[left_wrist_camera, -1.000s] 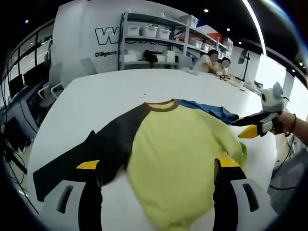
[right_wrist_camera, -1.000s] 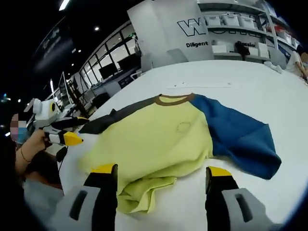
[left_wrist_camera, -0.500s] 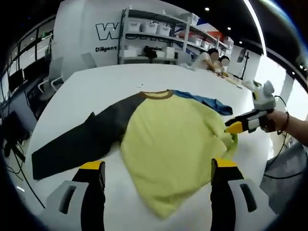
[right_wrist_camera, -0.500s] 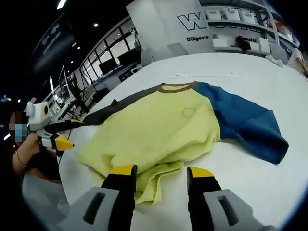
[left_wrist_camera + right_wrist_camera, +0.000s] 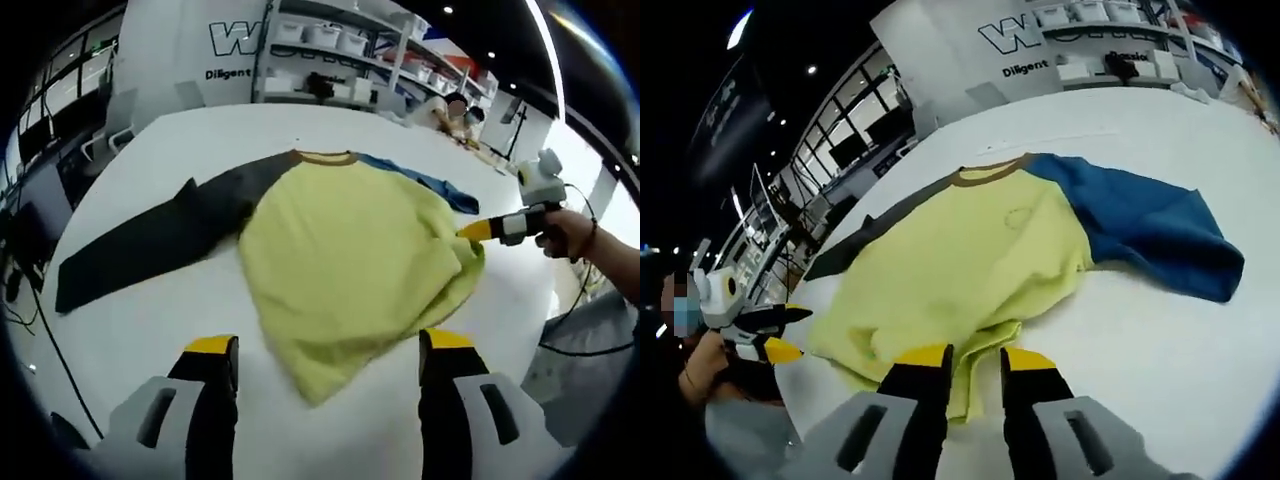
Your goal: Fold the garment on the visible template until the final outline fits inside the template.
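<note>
A long-sleeved shirt [image 5: 350, 250] lies spread on the white table [image 5: 120, 330]. It has a yellow body, a brown collar [image 5: 322, 157], a dark grey sleeve [image 5: 140, 245] and a blue sleeve [image 5: 420, 180]. My left gripper [image 5: 330, 345] hangs open just short of the yellow hem, holding nothing. My right gripper [image 5: 472, 231] comes in from the right, its tips at the bunched hem corner. In the right gripper view the shirt [image 5: 950, 260] fills the middle, and the right gripper [image 5: 975, 358] has its jaws drawn close with yellow hem fabric between them. The left gripper [image 5: 790, 333] shows at the far left, jaws apart.
The table's near edge [image 5: 560, 330] curves round to the right, with a person's hand and forearm [image 5: 590, 250] there. Shelves with white bins [image 5: 330, 60] and two seated people [image 5: 455, 110] are at the far end. Dark cables [image 5: 40, 330] hang off the left edge.
The right gripper's jaws have closed from wide apart onto the yellow hem. The left gripper's camera has pulled back and risen, so the shirt sits farther from its jaws.
</note>
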